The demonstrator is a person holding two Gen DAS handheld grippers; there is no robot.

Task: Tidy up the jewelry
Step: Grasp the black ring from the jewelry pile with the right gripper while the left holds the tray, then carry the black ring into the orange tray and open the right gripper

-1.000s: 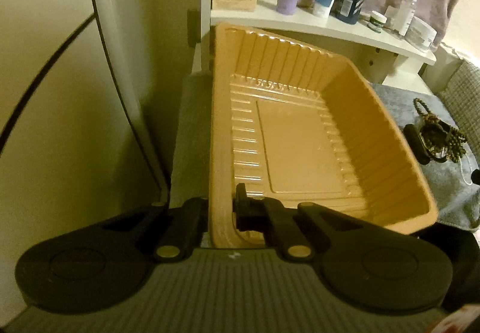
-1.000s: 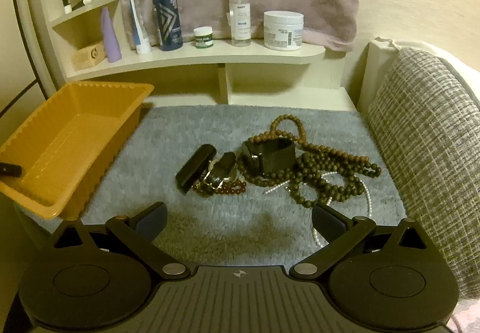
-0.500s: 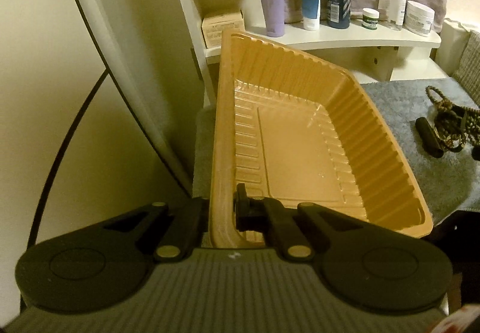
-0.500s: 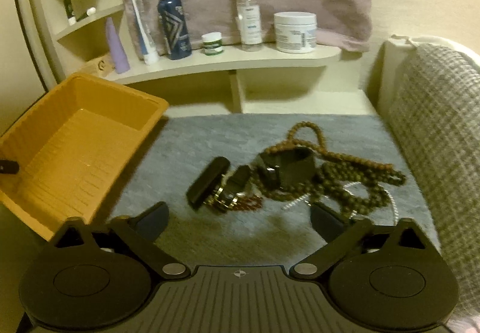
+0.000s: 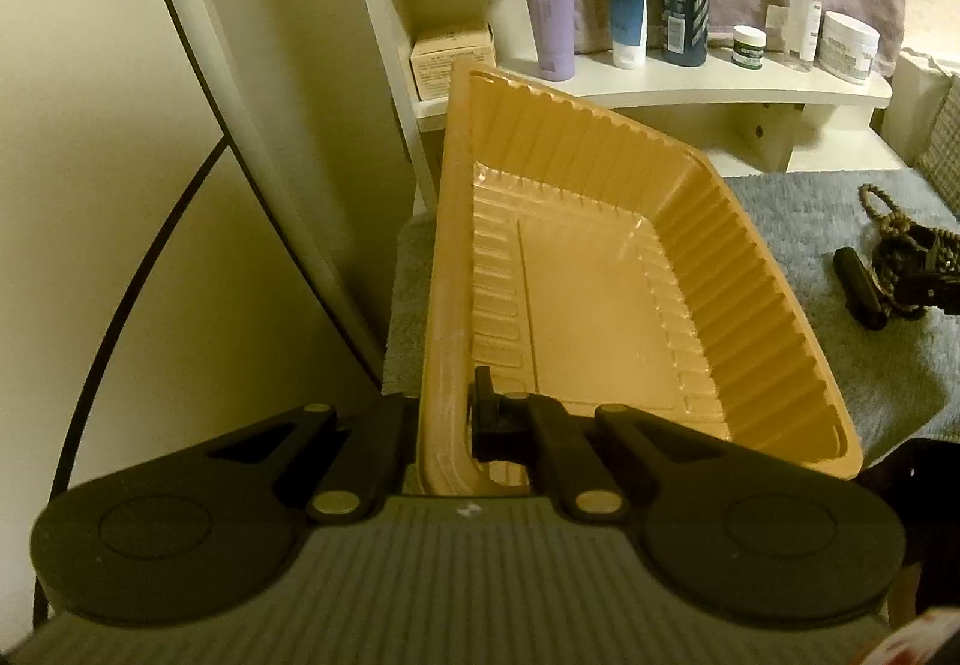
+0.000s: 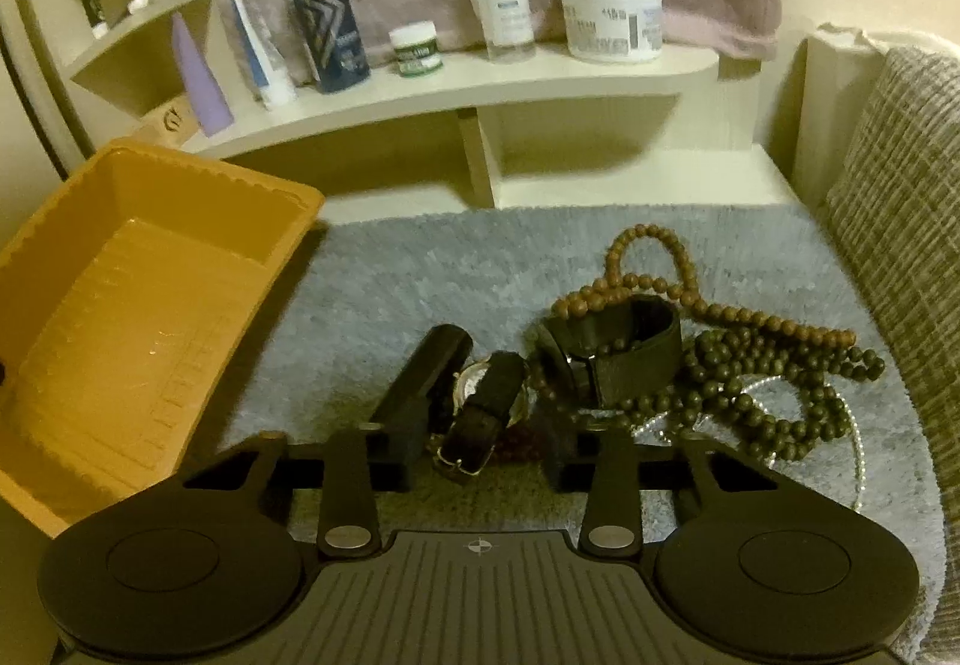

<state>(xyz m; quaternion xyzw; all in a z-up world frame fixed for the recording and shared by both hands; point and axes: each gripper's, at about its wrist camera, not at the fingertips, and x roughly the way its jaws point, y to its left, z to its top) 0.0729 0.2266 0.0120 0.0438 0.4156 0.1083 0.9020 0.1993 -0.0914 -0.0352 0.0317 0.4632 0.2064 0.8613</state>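
- Grey fuzzy mat [image 6: 420, 269] is the biggest thing here, spread out ahead of both tongs. There's bare mat between the tray and the jewelry heap, so there's room to swing across.
- Orange plastic tray [image 5: 600, 305] next: the left gripper [image 5: 444, 413] is clenched on its near rim, one finger outside the wall and one inside. It looks tipped up off the mat, I'd guess to hold it steady and open toward the pile. Nothing in it yet.
- Its far corner sits close under the white shelf [image 6: 480, 83], so not much slack that way.
- Jewelry pile: brown bead necklace [image 6: 660, 293] and darker beads tangled around a wide black cuff [image 6: 618, 353], beyond the right fingers.
- Right gripper [image 6: 480, 461] is released, fingers either side of the black-strap watch [image 6: 486, 413], not pinching yet. Looks like the first pick.
- Black case [image 6: 426, 389] lies touching the watch, beside the left finger. Could snag.
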